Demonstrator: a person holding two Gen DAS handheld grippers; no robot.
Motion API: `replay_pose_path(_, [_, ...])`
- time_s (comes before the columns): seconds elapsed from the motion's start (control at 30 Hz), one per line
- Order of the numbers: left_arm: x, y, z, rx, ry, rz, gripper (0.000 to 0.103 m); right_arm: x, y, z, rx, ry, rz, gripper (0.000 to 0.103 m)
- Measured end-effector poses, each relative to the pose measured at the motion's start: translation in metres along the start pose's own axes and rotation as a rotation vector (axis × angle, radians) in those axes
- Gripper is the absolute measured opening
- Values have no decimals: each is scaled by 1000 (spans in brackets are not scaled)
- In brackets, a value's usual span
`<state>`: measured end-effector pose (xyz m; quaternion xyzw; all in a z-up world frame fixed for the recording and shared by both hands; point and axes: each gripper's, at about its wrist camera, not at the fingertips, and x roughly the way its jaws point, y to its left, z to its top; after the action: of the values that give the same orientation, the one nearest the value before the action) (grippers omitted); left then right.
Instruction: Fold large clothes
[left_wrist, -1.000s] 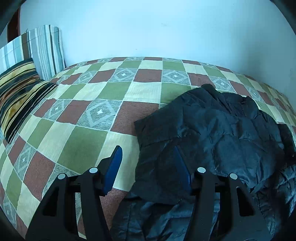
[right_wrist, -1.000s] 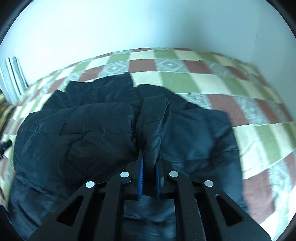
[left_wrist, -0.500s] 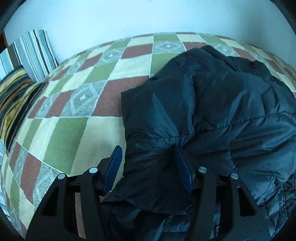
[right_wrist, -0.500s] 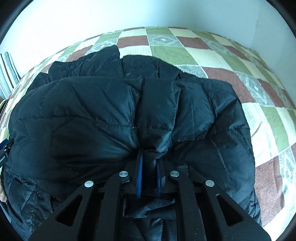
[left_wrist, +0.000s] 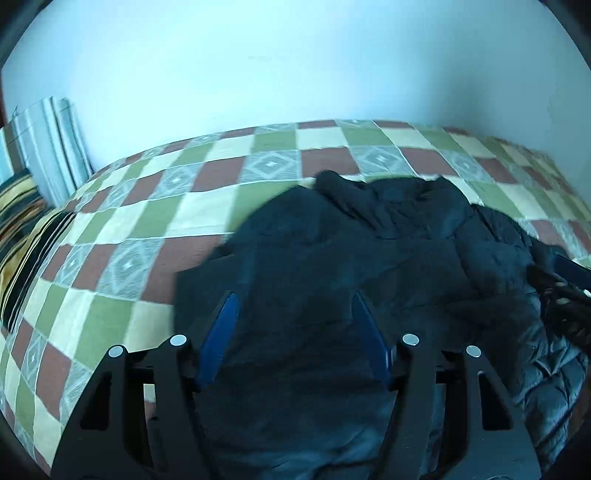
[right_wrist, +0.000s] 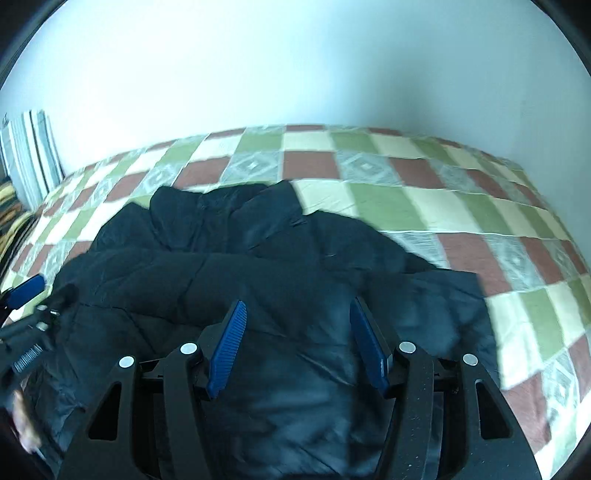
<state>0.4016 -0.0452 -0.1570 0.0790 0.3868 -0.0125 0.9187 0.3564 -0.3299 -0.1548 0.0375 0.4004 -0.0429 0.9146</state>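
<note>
Pale blue-white wall (left_wrist: 295, 66) runs behind a bed (left_wrist: 122, 258) covered by a checked spread of green, cream, brick-red and grey diamond squares. Far left, by the wall: an upright grey-striped pillow (left_wrist: 51, 144), with a yellow-and-black striped cushion (left_wrist: 18, 225) just below it.

Black quilted jacket (left_wrist: 369, 251) lies heaped on the spread, near the front edge of the bed, roughly mid-bed. Long axis runs left-right across both views; a bunched collar or hood end points toward the wall. Which end is hem, cannot tell. Frames are motion-blurred.

Left tongs (left_wrist: 295, 332): blue pads (left_wrist: 218, 339) spread wide apart, nothing between them, hovering over the jacket's left part. In the right wrist view they show at the far left edge.

Right tongs (right_wrist: 297, 343): pads (right_wrist: 227, 347) likewise spread wide, not pinching fabric, over the jacket's (right_wrist: 258, 258) right part. Bare spread (right_wrist: 480, 221) continues to the right, up to the wall corner.
</note>
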Motion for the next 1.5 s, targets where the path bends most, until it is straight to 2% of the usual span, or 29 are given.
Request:
replay_pose_path(0.1, [22,-24,-6,39,53,6,64,22,10,-5,-42,37,-8,58])
replay_pose_path(0.17, [35,-35,-15,73,84,48,64,37,13,-13,-39,65,-53,62])
replay_pose_path(0.3, [55,-40,-25,87,116,77,64,55,12,-22,-32,96,-49,63])
replay_pose_path(0.73, [63,-47,-36,94,86,108,65,63,22,-29,-50,61,-80,64])
replay_pose_path(1.3, [57,-48,-37,89,67,109,65,54,23,-28,-43,38,-92,68])
replay_pose_path(1.37, [53,-47,-34,86,61,114,69,48,22,-25,-41,32,-92,79])
replay_pose_path(1.43, [48,-41,-32,72,57,120,83,37,22,-24,-40,32,-98,82])
replay_pose_path(1.5, [38,-32,-31,57,64,115,92,21,21,-26,-43,40,-112,85])
